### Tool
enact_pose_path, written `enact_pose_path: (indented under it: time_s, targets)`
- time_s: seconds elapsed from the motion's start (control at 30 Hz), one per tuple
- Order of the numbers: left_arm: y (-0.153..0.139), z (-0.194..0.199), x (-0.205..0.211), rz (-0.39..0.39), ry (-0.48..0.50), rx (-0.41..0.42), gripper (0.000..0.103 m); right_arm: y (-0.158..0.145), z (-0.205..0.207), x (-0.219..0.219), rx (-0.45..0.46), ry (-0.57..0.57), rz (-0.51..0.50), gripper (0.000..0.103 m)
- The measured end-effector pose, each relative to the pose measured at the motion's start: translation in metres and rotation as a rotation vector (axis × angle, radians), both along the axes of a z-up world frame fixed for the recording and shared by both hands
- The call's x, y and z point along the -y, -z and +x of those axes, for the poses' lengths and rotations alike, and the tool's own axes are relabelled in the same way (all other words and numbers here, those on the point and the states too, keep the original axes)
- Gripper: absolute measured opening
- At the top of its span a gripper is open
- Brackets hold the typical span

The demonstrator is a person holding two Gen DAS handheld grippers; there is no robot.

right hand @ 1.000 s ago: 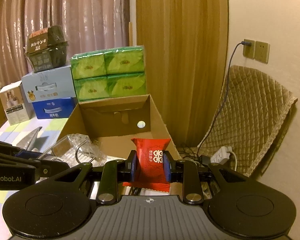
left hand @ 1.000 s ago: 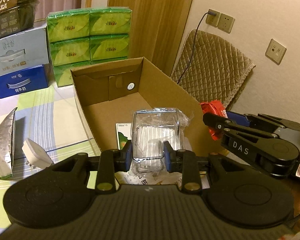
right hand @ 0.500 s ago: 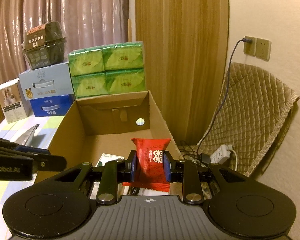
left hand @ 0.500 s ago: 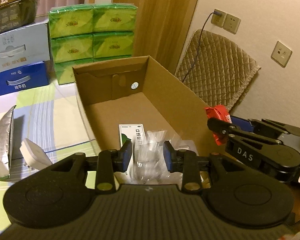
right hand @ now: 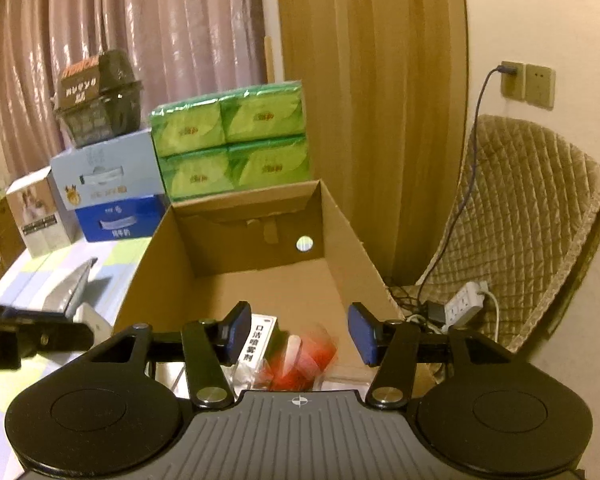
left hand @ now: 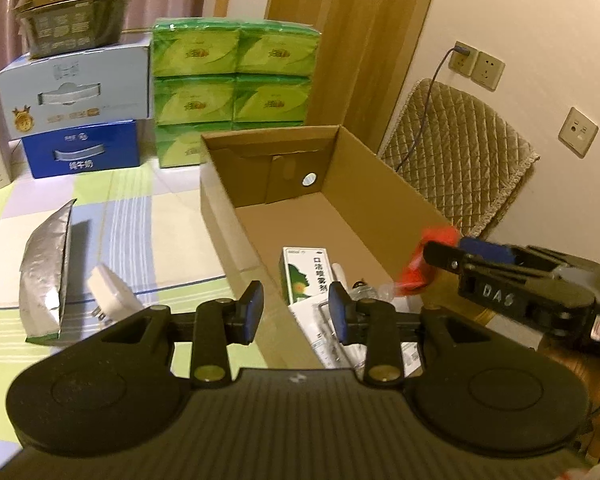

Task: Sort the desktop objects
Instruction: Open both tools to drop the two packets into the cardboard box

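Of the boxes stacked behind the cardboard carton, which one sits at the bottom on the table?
The dark blue box. The pale blue box rests on it, and the black box tops the stack.

Open brown cardboard box (left hand: 340, 216), upright on the surface. Inside near end: green-white carton (left hand: 306, 276) lying flat, clear plastic pack (left hand: 364, 292) beside it at 3 o'clock, blurred red packet (right hand: 300, 364) over them. Outside box at 9 o'clock: silver foil pouch (left hand: 46, 272) on its edge, white adapter (left hand: 110, 294) beside it.
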State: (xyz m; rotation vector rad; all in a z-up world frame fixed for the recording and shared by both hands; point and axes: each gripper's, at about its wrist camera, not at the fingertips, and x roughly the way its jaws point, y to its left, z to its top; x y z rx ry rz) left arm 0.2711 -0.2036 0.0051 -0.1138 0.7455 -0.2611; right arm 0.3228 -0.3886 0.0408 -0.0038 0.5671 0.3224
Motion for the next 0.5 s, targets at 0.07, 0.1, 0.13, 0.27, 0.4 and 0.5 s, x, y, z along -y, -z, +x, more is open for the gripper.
enact_pose_path:
  time_s: [0.07,0.1,0.13,0.27,0.4,0.5]
  targets:
    - [0.002,-0.003,-0.005,0.000,-0.010,-0.004,0.031,-0.002,-0.003,0.001,0.003,0.003,-0.001,0.051]
    - [0.003,-0.005,-0.008,-0.003,-0.018,-0.008,0.032,-0.003,-0.005,0.002,0.004,0.006,0.000,0.052]
    - [0.004,-0.007,-0.011,-0.004,-0.023,-0.012,0.033,-0.004,-0.007,0.002,0.006,0.010,0.002,0.052]
    - [0.007,-0.019,-0.025,-0.006,-0.046,-0.024,0.035,-0.009,-0.016,0.004,0.003,0.023,0.017,0.053]
    - [0.007,-0.034,-0.041,-0.001,-0.075,-0.030,0.038,-0.019,-0.028,-0.006,0.014,0.001,0.023,0.055]
    - [0.005,-0.047,-0.054,0.008,-0.100,-0.029,0.040,-0.031,-0.040,-0.018,0.030,-0.029,0.037,0.059]
